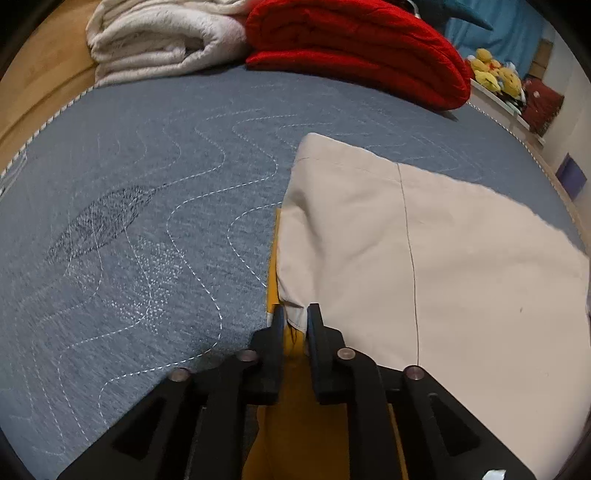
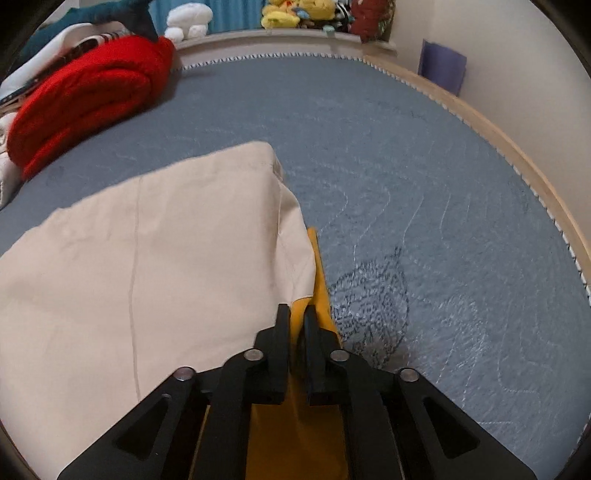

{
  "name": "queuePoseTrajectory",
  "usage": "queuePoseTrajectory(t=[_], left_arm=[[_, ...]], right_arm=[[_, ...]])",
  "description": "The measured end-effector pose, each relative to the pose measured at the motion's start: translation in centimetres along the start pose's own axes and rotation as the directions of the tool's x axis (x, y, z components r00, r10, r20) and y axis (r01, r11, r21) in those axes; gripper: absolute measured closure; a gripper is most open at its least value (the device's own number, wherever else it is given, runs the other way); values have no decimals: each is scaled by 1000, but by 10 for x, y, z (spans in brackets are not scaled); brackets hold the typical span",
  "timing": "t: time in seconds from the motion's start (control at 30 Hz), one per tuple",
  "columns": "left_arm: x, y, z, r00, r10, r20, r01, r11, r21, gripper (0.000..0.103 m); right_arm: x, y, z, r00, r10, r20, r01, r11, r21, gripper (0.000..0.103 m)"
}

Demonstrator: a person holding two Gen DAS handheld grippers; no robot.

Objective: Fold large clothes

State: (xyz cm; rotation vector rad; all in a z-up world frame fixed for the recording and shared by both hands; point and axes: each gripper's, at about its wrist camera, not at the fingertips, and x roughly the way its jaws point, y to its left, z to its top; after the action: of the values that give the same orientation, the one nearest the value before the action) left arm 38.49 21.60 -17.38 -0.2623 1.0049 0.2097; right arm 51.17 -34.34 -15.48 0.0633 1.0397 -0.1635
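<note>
A large cream cloth with a mustard-yellow underside [image 1: 424, 236] lies on the blue quilted bed [image 1: 147, 221]. My left gripper [image 1: 295, 319] is shut on the cloth's near left corner, with cream and yellow layers pinched between its fingers. In the right wrist view the same cloth [image 2: 147, 258] spreads to the left. My right gripper [image 2: 297, 319] is shut on the cloth's near right corner, where the yellow edge [image 2: 321, 280] shows between the fingers. The cloth's far edge rests on the bed.
A folded red blanket [image 1: 354, 48] and a folded white fleece blanket [image 1: 155, 40] lie at the far end of the bed. Plush toys [image 2: 295, 14] sit on a shelf beyond the bed. A wooden bed rim [image 2: 517, 147] and a wall run along the right.
</note>
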Motion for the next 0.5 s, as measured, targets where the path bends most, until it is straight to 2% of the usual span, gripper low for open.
queuePoseTrajectory(t=[0.03, 0.07, 0.13, 0.23, 0.27, 0.3, 0.37, 0.43, 0.47, 0.5], left_arm=[[-5, 4, 4, 1000, -5, -5, 5, 1000, -25, 79], [-11, 6, 7, 1000, -18, 1, 18, 999, -44, 76], [-34, 12, 14, 998, -34, 47, 38, 996, -78, 74], [-67, 13, 16, 992, -59, 110, 67, 995, -71, 73], [-79, 9, 13, 987, -112, 117, 118, 992, -41, 73], [-84, 5, 9, 982, -154, 108, 157, 988, -15, 73], [-88, -12, -6, 956, -293, 30, 290, 954, 72, 73], [-82, -32, -30, 913, -391, -113, 405, 900, 160, 73], [-77, -39, -41, 913, -377, -157, 403, 891, 207, 73], [-70, -45, -58, 926, -318, -203, 366, 888, 278, 73]], right_arm=[[-4, -7, 0, 1000, -3, 3, 3, 1000, 15, 80], [-8, -13, 1, 1000, -10, 13, 9, 999, 37, 77], [-24, -25, 3, 999, -25, 44, 22, 997, 78, 67], [-59, -38, 3, 990, -50, 130, 35, 993, 117, 64], [-70, -39, 2, 987, -30, 158, 11, 993, 118, 64], [-84, -39, 0, 983, 27, 180, -45, 994, 98, 64], [-98, -30, -10, 976, 142, 167, -148, 989, 22, 64], [-103, -18, -29, 961, 258, 94, -251, 964, -89, 64], [-102, -14, -39, 958, 282, 52, -273, 953, -134, 64], [-96, -10, -52, 961, 276, -6, -272, 943, -191, 64]])
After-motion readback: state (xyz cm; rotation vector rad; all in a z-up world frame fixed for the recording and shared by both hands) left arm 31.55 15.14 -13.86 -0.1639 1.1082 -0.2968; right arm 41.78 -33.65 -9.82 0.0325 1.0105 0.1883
